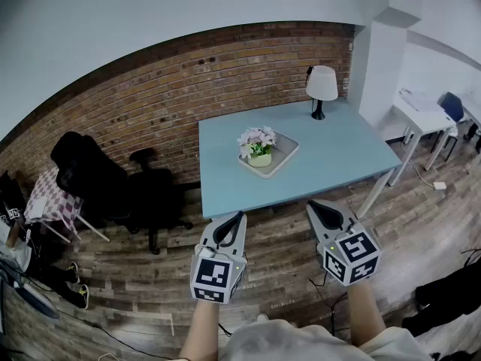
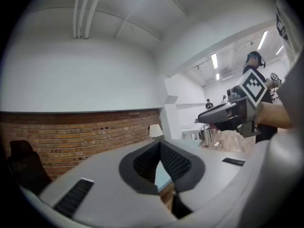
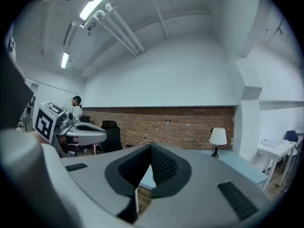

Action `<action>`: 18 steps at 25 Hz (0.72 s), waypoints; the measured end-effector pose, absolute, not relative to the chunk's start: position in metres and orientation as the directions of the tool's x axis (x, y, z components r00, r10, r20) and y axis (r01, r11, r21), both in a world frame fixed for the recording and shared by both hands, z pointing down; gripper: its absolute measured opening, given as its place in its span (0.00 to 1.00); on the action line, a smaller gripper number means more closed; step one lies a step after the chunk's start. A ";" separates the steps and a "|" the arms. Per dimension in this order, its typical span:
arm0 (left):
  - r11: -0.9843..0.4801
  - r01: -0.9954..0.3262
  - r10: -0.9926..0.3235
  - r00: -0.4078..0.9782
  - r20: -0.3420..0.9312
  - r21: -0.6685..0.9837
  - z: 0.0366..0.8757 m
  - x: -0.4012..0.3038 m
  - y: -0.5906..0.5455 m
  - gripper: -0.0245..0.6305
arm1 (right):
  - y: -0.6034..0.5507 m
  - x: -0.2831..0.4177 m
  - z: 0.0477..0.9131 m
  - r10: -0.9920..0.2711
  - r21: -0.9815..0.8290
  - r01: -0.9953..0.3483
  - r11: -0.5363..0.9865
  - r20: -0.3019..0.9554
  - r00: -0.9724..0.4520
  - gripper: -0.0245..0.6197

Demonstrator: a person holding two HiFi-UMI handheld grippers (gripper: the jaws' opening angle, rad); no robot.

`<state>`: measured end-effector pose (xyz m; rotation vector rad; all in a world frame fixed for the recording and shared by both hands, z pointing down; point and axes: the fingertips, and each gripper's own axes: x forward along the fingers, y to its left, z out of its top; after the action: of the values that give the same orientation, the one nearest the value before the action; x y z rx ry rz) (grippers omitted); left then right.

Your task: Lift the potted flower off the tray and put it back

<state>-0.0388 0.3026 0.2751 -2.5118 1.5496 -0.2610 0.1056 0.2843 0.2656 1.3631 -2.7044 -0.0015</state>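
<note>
I am standing back from the blue tabletop (image 1: 331, 156), and I judge the task has not begun. The potted flower (image 1: 258, 147) sits in the tray (image 1: 288, 150) near the middle of the tabletop, well ahead of both my grippers.

My left gripper (image 1: 239, 216) hangs over the wooden floor (image 1: 285, 232), short of the tabletop's near edge. Its fingers are clenched together with nothing between them. My right gripper (image 1: 316, 206) is beside it, also over the floor, its fingers pressed shut and empty. Both point roughly level toward the brick wall beyond the tabletop.

The step in hand is the approach. I think I first need to step in and bring one gripper forward over the near edge, spreading its fingers on the way. The blooms spread wider than the small white pot, so I would come in low and take the pot by its sides, under the petals. The tray has a raised rim, so the lift should go straight up before anything else. The lamp (image 1: 321, 89) at the far corner stands well apart and should not get in my way.
</note>
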 end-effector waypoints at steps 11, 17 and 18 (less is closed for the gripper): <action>-0.426 -0.872 -0.903 0.424 0.062 -0.240 0.277 -0.028 0.286 0.07 | 0.268 0.118 0.255 -0.789 0.009 -0.789 0.614 0.020 -0.614 0.06; -0.400 -0.888 -0.916 0.393 0.077 -0.226 0.286 -0.010 0.274 0.07 | 0.256 0.139 0.262 -0.759 0.046 -0.757 0.651 0.054 -0.649 0.05; -0.390 -0.893 -0.921 0.381 0.085 -0.226 0.290 -0.007 0.271 0.07 | 0.254 0.142 0.264 -0.751 0.045 -0.749 0.660 0.059 -0.658 0.05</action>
<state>-0.0068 0.2706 0.2900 -2.4887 1.6470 -0.2955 0.1419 0.2540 0.2640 1.2649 -2.7957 -0.0260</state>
